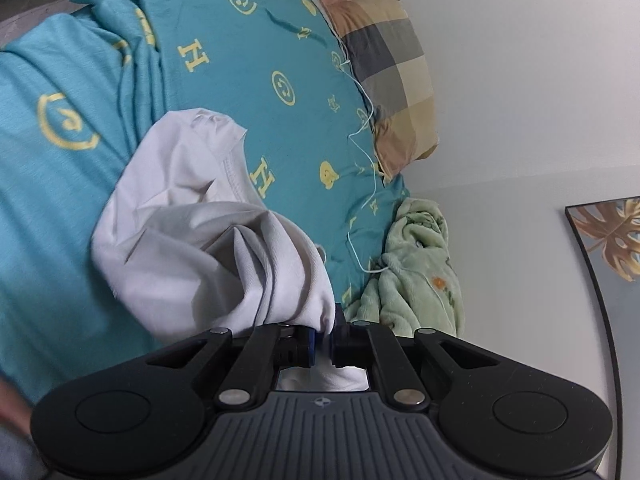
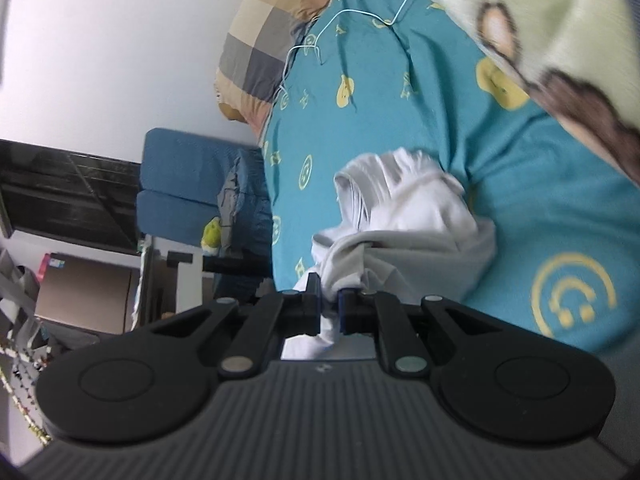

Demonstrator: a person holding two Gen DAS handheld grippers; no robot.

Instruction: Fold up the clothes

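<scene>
Left gripper (image 1: 322, 344) and right gripper (image 2: 329, 312) each clamping white garment (image 1: 192, 240), bunched over teal bedspread (image 1: 248, 60).

Both wrist views — close over bed (image 1: 248, 60).

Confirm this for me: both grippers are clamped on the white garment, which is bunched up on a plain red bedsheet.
Not quite. The left gripper and the right gripper are both clamped on the bunched white garment, but the bedsheet is teal with yellow printed symbols, not plain red. Both wrist views show it.
</scene>
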